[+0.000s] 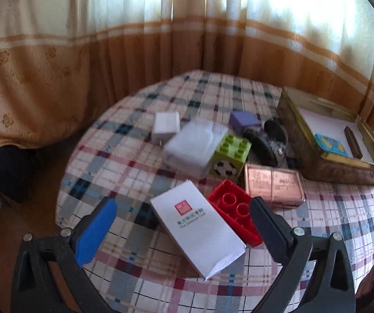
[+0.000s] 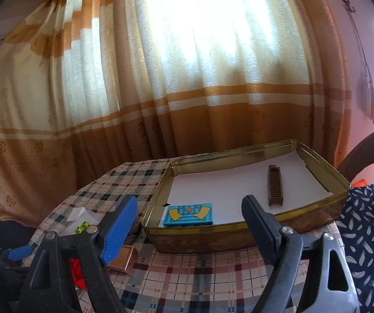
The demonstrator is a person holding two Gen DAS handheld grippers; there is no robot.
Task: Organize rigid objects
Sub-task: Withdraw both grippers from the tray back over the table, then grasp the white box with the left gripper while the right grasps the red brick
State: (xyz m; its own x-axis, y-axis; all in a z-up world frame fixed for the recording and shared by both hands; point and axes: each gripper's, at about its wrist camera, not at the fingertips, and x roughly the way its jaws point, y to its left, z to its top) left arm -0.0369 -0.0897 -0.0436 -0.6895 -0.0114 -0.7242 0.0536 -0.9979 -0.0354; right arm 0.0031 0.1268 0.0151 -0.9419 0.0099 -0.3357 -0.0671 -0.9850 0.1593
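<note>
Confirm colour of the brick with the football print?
Lime green brick, with a black-and-white football on its side face. Shows best in the left wrist view.

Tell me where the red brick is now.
In the left wrist view, the red brick lies low centre on the table, between the white box and the pink case.

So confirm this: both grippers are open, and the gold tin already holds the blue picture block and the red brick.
Not the red brick: the left wrist view shows it on the tablecloth. The gold tin holds the blue picture block and a brown comb-like piece. Both grippers are open.
</note>
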